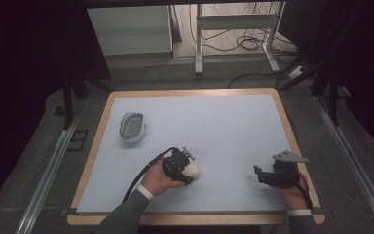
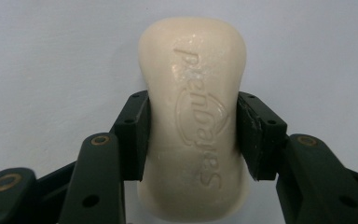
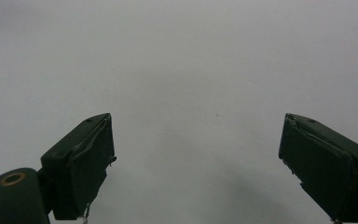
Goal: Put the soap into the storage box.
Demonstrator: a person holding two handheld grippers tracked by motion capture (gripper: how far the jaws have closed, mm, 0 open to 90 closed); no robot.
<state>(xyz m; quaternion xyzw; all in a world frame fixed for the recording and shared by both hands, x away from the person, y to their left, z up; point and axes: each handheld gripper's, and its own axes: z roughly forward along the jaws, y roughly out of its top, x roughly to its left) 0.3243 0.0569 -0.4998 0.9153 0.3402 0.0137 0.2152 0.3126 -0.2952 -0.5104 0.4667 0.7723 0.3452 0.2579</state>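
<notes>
The soap [image 2: 193,121] is cream-white with a raised brand name and curved emblem on its face. Both grippers [image 1: 187,168] [image 1: 259,174] are black; brass-coloured rivets mark their jaws. The mat [image 1: 214,126] is plain pale blue. The table [image 1: 102,122] edge is light wood. The dish [image 1: 132,126] is white-grey with a dotted grid inside.

Dim room, dark surroundings; the table [image 1: 224,126] is evenly lit, seemingly from above. Soft shadows, no glare; both gripper views sharp.
</notes>
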